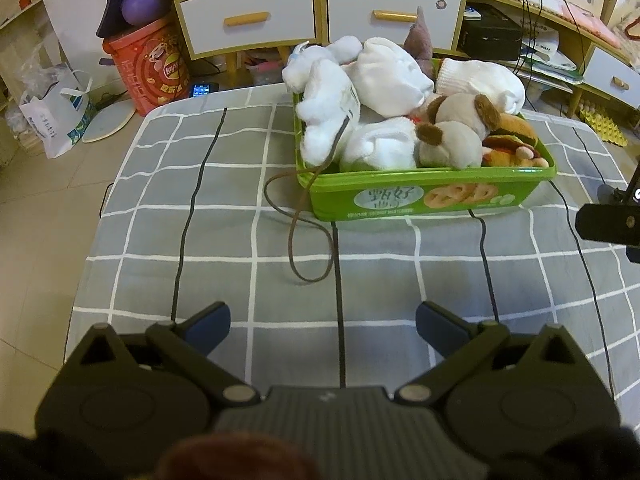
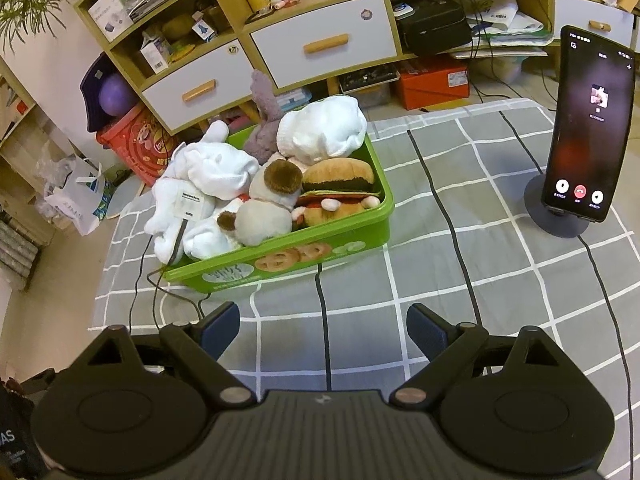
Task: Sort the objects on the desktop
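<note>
Grid tablecloth [image 1: 224, 216], bare in front of both tools. Green tin [image 1: 432, 196] heaped with plush toys [image 1: 452, 132], ahead-right of left gripper [image 1: 323, 322], ahead-left of right gripper [image 2: 323, 326]; long axis across both views. Both grippers spread apart, holding nothing. Brown cord [image 1: 296, 232] trails off tin's left corner, nearer left gripper; likely last stray item.

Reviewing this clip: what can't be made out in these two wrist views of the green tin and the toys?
- Floor of the green tin: hidden by the piled toys, both views.
- Grey plush: mostly hidden behind the white plush, right wrist view.
- Tag print: too small, both views.
- Phone: cut off by the right edge, left wrist view; its screen text is too small in the right.
- Brown cord: its upper end disappears among the toys.
</note>
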`<state>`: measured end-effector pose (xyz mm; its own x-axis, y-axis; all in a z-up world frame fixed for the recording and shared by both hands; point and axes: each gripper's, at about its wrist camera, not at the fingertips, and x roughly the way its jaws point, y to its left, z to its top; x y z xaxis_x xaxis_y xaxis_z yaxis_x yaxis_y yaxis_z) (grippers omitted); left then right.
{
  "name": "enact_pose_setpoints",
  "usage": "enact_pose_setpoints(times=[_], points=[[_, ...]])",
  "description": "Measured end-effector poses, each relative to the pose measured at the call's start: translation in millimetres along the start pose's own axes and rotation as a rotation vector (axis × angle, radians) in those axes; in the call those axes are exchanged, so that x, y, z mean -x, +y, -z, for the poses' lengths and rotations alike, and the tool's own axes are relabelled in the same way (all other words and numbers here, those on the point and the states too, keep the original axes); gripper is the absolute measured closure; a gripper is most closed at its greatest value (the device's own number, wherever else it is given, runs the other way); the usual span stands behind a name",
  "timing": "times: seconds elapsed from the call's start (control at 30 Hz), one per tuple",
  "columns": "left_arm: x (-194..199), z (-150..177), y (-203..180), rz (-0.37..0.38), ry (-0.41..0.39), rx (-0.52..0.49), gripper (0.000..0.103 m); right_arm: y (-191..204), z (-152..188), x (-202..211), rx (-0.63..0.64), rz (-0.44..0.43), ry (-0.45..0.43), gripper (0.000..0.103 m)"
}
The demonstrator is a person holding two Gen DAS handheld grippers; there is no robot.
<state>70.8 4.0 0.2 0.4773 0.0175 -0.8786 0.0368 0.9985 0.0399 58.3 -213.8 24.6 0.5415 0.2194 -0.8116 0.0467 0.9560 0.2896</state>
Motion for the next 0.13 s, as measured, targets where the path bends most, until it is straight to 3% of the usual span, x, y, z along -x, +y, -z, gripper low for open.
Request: enact_pose_setpoints(times=[0.13], points=[[-1.1,1.3,-0.7,-0.002,0.003,-0.006,0.001,0.2,1.2,0.7,0.004,0.002,0.002,0.012]])
